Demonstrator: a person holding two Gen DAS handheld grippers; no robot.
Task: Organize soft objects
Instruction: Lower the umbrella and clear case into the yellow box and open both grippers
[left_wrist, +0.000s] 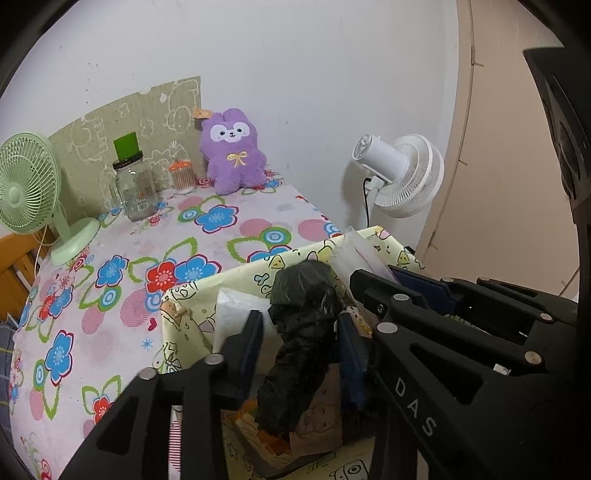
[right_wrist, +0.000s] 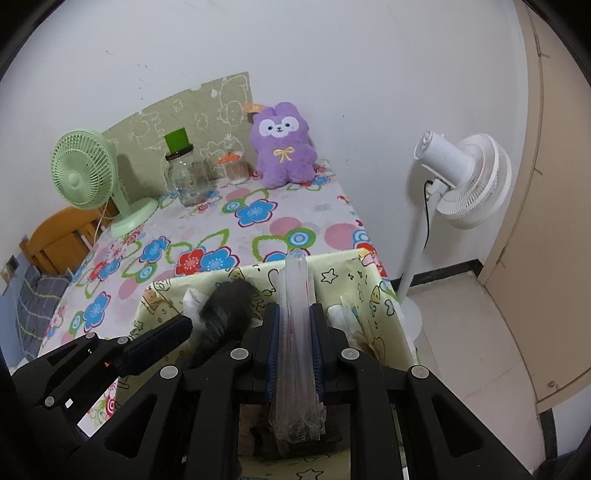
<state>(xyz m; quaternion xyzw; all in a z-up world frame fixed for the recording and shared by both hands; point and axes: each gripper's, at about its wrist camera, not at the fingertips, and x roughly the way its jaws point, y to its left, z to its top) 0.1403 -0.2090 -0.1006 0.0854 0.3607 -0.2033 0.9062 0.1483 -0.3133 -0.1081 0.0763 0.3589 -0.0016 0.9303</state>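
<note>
My left gripper (left_wrist: 301, 328) is shut on a black crumpled plastic bag roll (left_wrist: 303, 332) and holds it over the yellow cartoon-print fabric bin (left_wrist: 192, 295). My right gripper (right_wrist: 295, 325) is shut on a clear plastic packet (right_wrist: 295, 332) standing upright over the same bin (right_wrist: 332, 269). The black bag (right_wrist: 225, 306) and the left gripper's fingers (right_wrist: 159, 347) show at left in the right wrist view. A white soft packet (left_wrist: 236, 310) lies inside the bin. A purple plush bunny (left_wrist: 232, 151) sits at the table's far corner against the wall.
The floral tablecloth table (left_wrist: 147, 240) carries a green desk fan (left_wrist: 29, 184), a glass jar with a green lid (left_wrist: 135, 184) and a cotton-swab holder (left_wrist: 183, 177). A white standing fan (right_wrist: 461, 177) stands right of the table. A wooden chair (right_wrist: 59, 236) is at left.
</note>
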